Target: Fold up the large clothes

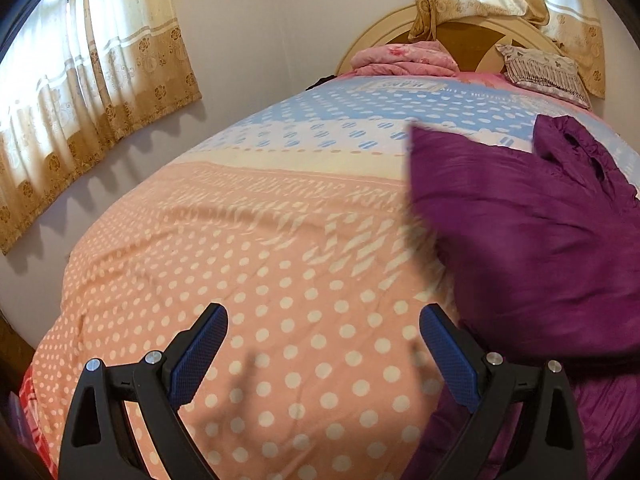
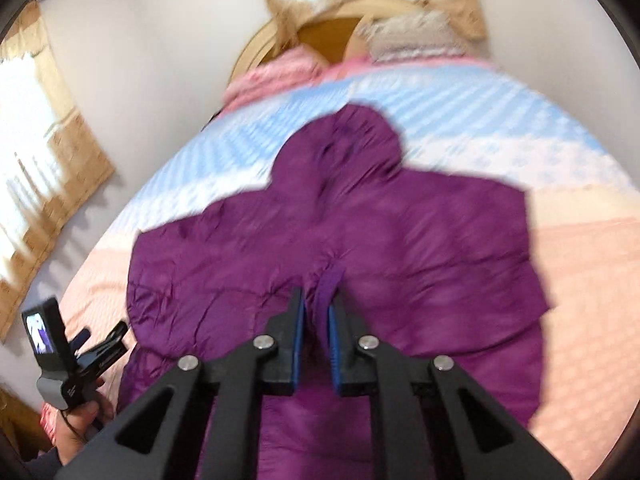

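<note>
A large purple hooded jacket (image 2: 360, 232) lies spread on the bed, hood toward the headboard; it also shows at the right of the left wrist view (image 1: 520, 220). My right gripper (image 2: 317, 304) is over the jacket's middle, its blue pads nearly closed on a ridge of purple fabric. My left gripper (image 1: 323, 320) is open and empty above the bedspread, just left of the jacket's edge. It also shows in the right wrist view (image 2: 100, 346), held in a hand at the lower left.
The bed has a peach, cream and blue polka-dot bedspread (image 1: 240, 260). A folded pink blanket (image 1: 404, 60) and a fringed pillow (image 1: 544, 72) lie by the round headboard (image 1: 464, 36). Curtains (image 1: 92, 80) hang on the left wall. The right wrist view is motion-blurred.
</note>
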Action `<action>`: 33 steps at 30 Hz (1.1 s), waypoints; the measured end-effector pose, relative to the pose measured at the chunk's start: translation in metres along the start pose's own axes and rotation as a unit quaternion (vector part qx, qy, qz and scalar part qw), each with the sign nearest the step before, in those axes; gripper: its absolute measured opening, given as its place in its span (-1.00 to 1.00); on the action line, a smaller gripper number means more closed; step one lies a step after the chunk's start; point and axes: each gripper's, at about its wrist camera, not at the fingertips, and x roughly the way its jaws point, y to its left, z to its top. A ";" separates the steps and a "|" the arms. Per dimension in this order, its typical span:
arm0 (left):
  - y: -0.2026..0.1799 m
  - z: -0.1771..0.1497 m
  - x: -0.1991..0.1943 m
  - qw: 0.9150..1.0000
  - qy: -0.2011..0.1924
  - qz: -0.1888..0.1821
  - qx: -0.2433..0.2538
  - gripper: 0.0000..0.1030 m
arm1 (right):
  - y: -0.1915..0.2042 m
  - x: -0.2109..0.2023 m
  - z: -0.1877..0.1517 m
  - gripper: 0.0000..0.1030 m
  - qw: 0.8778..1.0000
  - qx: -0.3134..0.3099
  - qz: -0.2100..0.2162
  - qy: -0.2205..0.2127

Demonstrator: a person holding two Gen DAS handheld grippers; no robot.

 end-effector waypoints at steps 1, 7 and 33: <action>0.000 0.001 0.001 1.000 0.001 0.001 0.000 0.88 | -0.007 -0.004 0.001 -0.74 1.000 0.007 -0.007 -0.007; -0.008 0.002 0.004 1.000 0.005 0.010 0.020 0.88 | -0.048 -0.002 -0.005 -0.74 0.997 0.050 -0.053 -0.007; -0.092 0.103 -0.019 0.989 -0.065 -0.128 0.018 0.88 | -0.040 0.010 0.004 -0.22 0.995 0.014 -0.097 -0.017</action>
